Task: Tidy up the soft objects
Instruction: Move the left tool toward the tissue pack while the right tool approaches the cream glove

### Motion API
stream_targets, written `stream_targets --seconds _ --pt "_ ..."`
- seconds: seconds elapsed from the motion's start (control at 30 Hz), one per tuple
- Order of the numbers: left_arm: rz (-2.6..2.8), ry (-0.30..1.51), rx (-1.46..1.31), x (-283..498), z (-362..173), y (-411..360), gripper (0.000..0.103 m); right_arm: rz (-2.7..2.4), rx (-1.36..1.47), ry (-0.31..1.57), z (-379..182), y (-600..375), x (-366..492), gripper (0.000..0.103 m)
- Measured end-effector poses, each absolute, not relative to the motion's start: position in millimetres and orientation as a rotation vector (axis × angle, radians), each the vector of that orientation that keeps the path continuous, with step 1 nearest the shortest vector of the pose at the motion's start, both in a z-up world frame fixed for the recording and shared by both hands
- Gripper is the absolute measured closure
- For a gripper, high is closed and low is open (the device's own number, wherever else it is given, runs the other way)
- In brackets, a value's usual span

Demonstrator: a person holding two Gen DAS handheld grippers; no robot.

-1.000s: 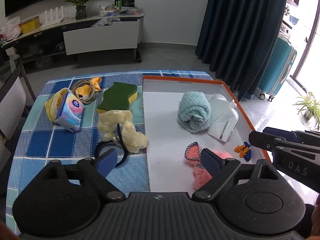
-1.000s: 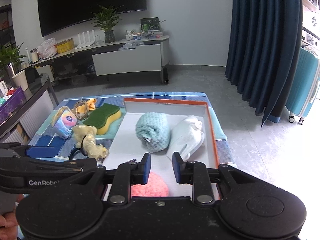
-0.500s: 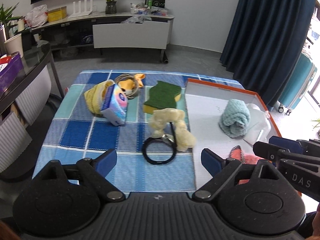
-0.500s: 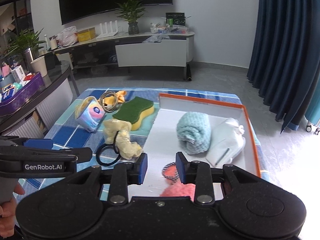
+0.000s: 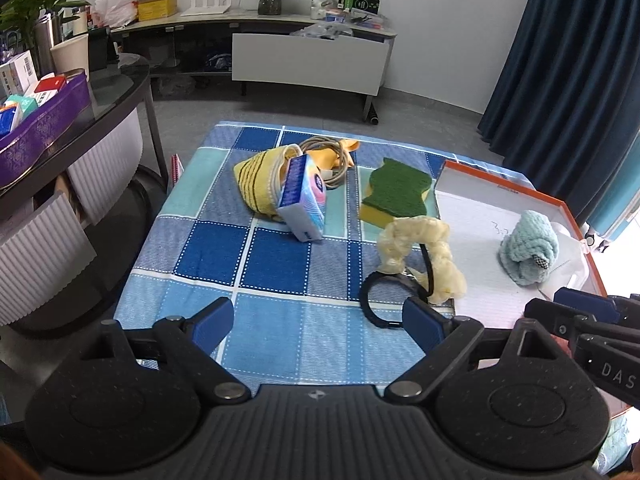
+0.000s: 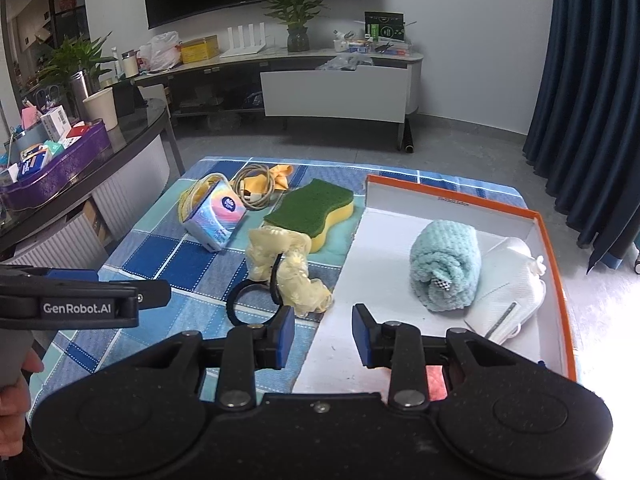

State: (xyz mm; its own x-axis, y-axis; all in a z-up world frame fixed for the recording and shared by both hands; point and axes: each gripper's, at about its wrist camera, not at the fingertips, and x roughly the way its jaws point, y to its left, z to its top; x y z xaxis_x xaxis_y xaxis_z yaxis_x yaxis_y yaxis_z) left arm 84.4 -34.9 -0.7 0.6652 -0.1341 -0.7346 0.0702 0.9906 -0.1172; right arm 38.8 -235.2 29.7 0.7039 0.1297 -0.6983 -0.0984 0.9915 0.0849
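An orange-rimmed white tray [image 6: 553, 256] at the table's right holds a rolled teal towel [image 6: 445, 264], a white face mask [image 6: 508, 292] and a pink cloth [image 6: 436, 378] mostly hidden behind my right gripper. On the blue checked cloth lie a green-and-yellow sponge [image 6: 316, 210], a pale yellow scrunchie [image 6: 290, 270] on a black hair band [image 6: 248, 306], a tissue pack [image 6: 218, 214] and a yellow striped pouch [image 5: 260, 184]. My left gripper [image 5: 318, 322] is open and empty over the near cloth. My right gripper [image 6: 322, 334] is open and empty at the tray's near left edge.
A coiled cable [image 6: 254, 186] and a yellow cloth piece [image 6: 280, 172] lie at the table's far side. A dark glass side table [image 5: 100, 92] with a purple tray of boxes stands left. A TV console [image 6: 336, 80] and blue curtains [image 6: 592, 80] are behind.
Both grippers have pulled back and swung left, away from the tray. The right gripper's jaws have opened wider. The objects have not moved.
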Motion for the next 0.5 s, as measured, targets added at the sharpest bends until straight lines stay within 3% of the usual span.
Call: stream_targets --seconds 0.43,0.5 --pt "-0.094 0.860 -0.105 96 -11 -22 0.009 0.177 0.029 0.833 11 -219 66 0.063" --pt "-0.090 0.864 -0.110 98 -12 -20 0.009 0.187 0.028 0.837 8 -217 71 0.056"
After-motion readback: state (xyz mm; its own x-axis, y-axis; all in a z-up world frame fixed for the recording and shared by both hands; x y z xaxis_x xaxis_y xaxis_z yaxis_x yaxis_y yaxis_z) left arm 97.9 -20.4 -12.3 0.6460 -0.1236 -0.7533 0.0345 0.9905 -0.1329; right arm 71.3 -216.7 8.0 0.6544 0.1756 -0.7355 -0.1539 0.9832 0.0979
